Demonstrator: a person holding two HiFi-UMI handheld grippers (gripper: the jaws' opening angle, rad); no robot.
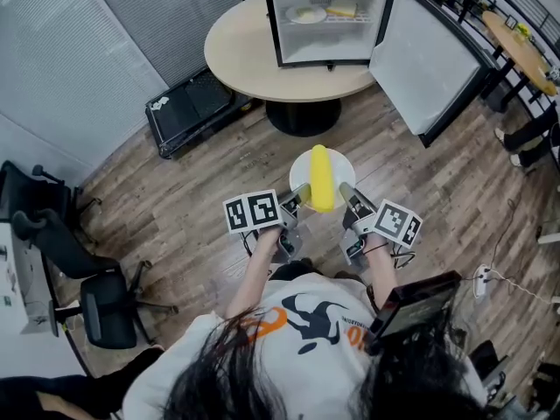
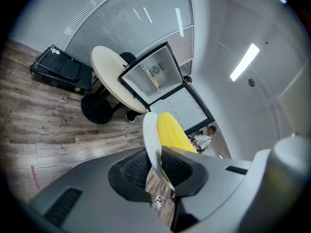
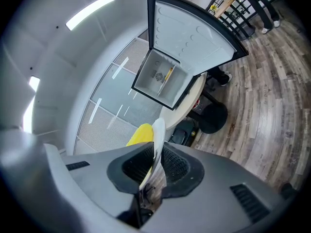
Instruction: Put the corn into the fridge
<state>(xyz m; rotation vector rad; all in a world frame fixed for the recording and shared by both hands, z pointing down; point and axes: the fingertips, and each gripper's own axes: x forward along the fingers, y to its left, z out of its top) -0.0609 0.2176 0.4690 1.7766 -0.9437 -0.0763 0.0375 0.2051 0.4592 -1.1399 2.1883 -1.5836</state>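
— How are we holding our arms?

— We have both forearms stretched out in front of the chest, side by side, with each tool tipped a little below level. Our left gripper (image 1: 300,196) is clamped on the left edge of the white plate (image 1: 339,164). Our right gripper (image 1: 346,192) is clamped on its right edge. On each side the thin rim is pinched between the ridged pads.

— And where is the corn?

— The corn (image 1: 321,178) lies along the middle of the plate, from its near edge to its far edge, between our two grippers.

— What do we have ahead of us?

— The fridge (image 1: 273,24) stands toward the far edge of the round table (image 1: 241,55). Its door (image 1: 429,59) is swung open to the right, out past the table's edge. On its shelf lie a dish (image 1: 306,14) and a yellow item (image 1: 343,10). Wood floor (image 1: 201,191) lies between us and the table. A black case (image 1: 188,108) sits on the floor left of the table, and office chairs (image 1: 105,309) stand at our left.
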